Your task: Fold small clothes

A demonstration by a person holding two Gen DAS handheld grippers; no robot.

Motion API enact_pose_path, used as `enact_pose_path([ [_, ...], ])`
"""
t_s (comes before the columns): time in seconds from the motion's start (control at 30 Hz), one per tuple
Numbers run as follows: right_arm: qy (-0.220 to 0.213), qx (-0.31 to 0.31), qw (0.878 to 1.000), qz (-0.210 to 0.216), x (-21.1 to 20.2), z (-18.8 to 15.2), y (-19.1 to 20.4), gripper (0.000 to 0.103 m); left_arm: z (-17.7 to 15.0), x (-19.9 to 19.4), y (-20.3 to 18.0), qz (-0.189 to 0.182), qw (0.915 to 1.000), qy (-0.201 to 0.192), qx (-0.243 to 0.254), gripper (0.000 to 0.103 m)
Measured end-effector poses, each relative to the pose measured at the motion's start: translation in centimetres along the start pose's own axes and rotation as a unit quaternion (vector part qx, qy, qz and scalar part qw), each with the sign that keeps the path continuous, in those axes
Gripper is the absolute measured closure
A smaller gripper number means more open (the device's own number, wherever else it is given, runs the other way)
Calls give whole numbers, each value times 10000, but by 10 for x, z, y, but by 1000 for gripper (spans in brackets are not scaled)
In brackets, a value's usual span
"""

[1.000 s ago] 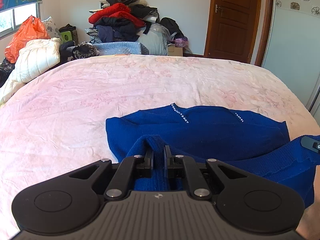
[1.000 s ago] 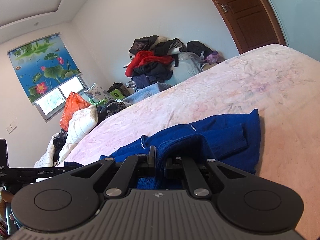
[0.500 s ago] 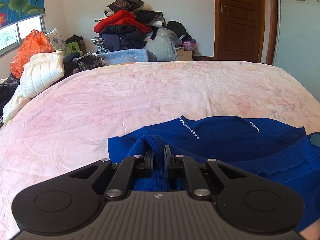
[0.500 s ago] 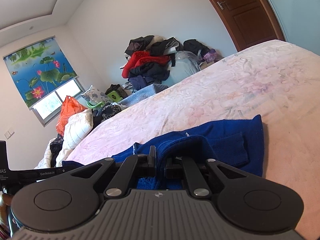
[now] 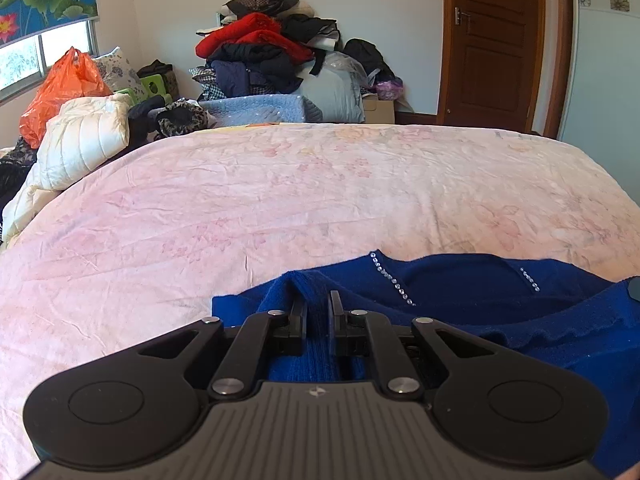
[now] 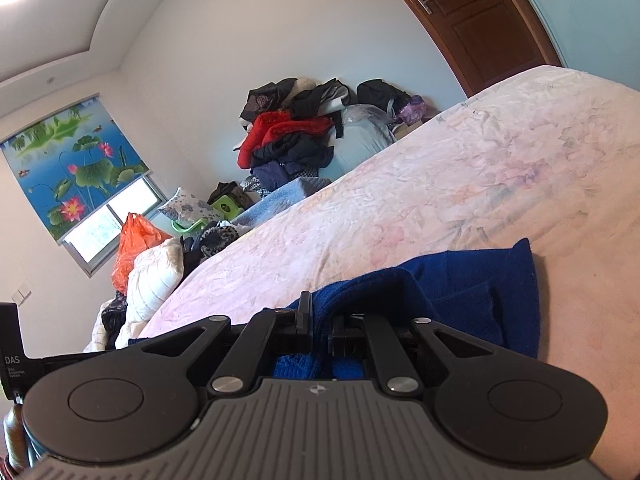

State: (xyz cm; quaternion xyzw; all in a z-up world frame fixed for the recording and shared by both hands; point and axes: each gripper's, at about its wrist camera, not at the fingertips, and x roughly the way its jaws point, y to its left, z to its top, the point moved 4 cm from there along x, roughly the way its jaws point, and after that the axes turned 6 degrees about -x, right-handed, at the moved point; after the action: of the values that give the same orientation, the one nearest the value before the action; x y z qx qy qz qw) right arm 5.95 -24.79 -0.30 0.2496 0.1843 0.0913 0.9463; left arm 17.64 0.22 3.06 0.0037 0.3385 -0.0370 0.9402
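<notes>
Left tongs [image 5: 318, 312] clamped on a fold of blue sweater [image 5: 460, 292], lower centre. Right tongs [image 6: 320, 320] likewise pinching it, low over pink bed [image 6: 440, 200].

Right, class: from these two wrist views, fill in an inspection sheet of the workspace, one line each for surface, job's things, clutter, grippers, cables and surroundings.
Surface: bed under a creased pink floral cover.
Job's things: blue sweater lying at the near edge, a row of studs on each side of its neckline.
Clutter: clothes pile past the far edge; orange bag and white quilt at the far left.
Grippers: left gripper shut on a ridge of sweater; right gripper shut on another bunched fold.
Cables: nothing seen.
Surroundings: brown door, shut; lotus blind half down over a window.
</notes>
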Motion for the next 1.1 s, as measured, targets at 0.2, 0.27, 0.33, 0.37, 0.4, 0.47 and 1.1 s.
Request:
enact_pose_path([
  [0.2, 121, 206, 9997, -84, 26, 3, -15, 92, 9, 31, -2, 5, 9997, 244, 9, 94],
  [0.27, 181, 295, 9993, -103, 34, 2, -21, 92, 9, 42, -3, 26, 9995, 321, 32, 94],
  [0.33, 245, 379, 9989, -144, 41, 0, -26, 92, 8, 52, -4, -5, 9993, 380, 21, 94],
  [0.37, 283, 424, 9986, -162, 45, -1, -29, 92, 7, 57, -4, -9, 9991, 417, -8, 94],
  [0.4, 316, 480, 9982, -170, 49, -2, -32, 92, 7, 61, -3, -28, 9989, 462, -36, 94],
  [0.47, 382, 590, 9974, -163, 55, -4, -38, 92, 7, 69, -1, -79, 9985, 533, -99, 94],
  [1.1, 303, 1029, 9935, -377, 78, 5, -60, 37, 32, 87, 70, -1164, 9604, 661, -2444, 22],
])
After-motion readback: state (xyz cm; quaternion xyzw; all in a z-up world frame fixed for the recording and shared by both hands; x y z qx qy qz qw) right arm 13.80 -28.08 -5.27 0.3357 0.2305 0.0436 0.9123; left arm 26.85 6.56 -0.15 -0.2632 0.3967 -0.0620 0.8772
